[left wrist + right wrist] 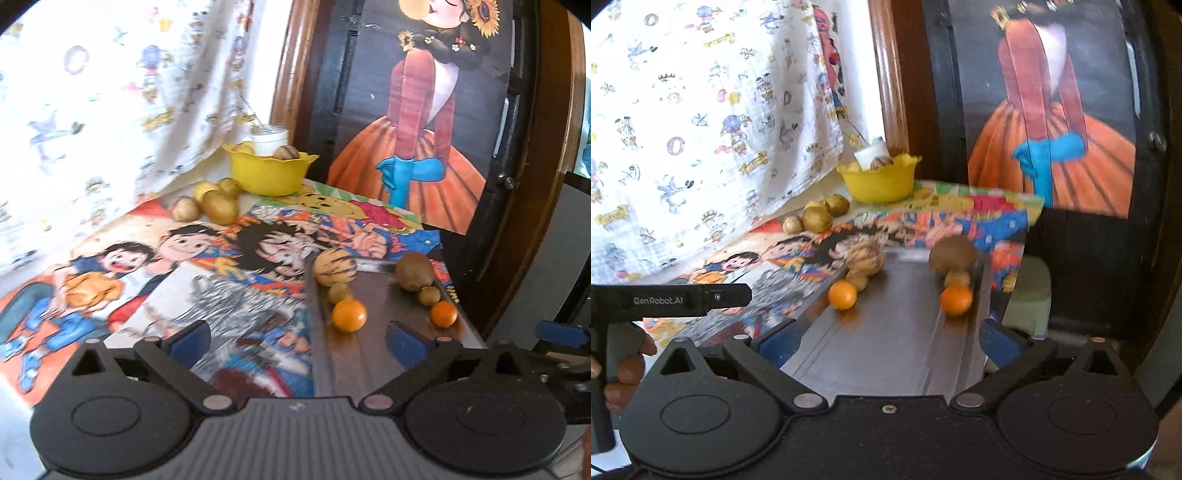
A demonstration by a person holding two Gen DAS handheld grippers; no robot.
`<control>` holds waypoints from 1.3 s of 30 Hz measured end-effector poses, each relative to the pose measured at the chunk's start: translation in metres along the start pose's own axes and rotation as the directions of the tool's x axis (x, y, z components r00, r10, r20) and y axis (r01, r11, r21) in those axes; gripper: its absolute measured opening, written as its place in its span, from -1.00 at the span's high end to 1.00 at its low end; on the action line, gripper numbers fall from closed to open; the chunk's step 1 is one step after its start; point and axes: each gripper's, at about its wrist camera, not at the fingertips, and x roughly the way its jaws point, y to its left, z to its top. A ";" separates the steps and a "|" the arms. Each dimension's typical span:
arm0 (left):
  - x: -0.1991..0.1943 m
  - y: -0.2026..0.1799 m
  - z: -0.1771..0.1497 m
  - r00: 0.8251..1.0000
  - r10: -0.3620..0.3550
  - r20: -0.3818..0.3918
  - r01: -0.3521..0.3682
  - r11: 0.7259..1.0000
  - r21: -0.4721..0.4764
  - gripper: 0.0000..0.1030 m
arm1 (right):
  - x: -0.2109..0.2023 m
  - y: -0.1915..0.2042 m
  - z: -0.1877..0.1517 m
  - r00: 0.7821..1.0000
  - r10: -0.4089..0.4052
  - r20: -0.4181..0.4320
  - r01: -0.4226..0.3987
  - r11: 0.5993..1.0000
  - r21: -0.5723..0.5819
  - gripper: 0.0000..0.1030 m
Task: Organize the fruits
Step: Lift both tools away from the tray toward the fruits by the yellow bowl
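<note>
Your left hand-held gripper (pixel 299 339) hangs with its fingers spread wide and nothing between them, over the near left rim of the metal tray (pixel 388 354). Your right hand-held gripper (pixel 886 339) is spread wide too and holds nothing, straddling the tray's near end.

Take the tray as your landmark. Along its left rim sit a striped yellow fruit (pixel 335 266) at the far corner, a small brown fruit (pixel 340 292) just nearer, then an orange (pixel 349 315). Along its right rim sit a large kiwi (pixel 414 271), a small kiwi (pixel 429 295) touching it, and a second orange (pixel 444 314) close to the raised edge. The tray's middle lane between these two rows is bare metal.

Beyond the tray's far left corner, well apart across the cartoon-covered desk (pixel 122 280), stands a yellow bowl (pixel 267 173) with fruit inside, and a cluster of yellowish fruits (pixel 218 201) lies just beside it on the desk. A printed cloth (pixel 110 92) hangs close behind that cluster. To the tray's right, the desk edge falls off beside a dark wooden frame (pixel 535 184).
</note>
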 end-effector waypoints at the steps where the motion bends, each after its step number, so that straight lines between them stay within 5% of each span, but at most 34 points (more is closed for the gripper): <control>1: -0.004 0.003 -0.003 1.000 0.014 0.000 -0.014 1.000 0.001 -0.99 | -0.004 0.003 -0.004 1.000 0.003 -0.016 -0.002 1.000 0.019 -0.99; 10: -0.039 0.026 -0.030 0.994 0.092 -0.054 -0.093 0.996 -0.006 -0.99 | -0.030 0.025 -0.032 0.984 0.004 -0.177 0.019 0.992 0.128 -0.99; 24: -0.072 0.057 -0.048 0.963 0.232 -0.138 -0.230 0.973 0.030 -0.99 | -0.032 0.079 -0.033 0.954 0.090 -0.286 -0.086 0.996 0.028 -0.99; 32: -0.070 0.093 -0.034 0.947 0.287 -0.142 -0.288 0.958 0.017 -0.99 | -0.025 0.085 0.012 0.944 0.146 -0.297 -0.159 0.987 -0.020 -0.99; 39: -0.071 0.111 0.008 0.960 0.278 -0.033 -0.274 0.957 0.093 -0.99 | -0.021 0.088 0.097 0.955 0.186 -0.231 -0.224 0.963 -0.151 -0.99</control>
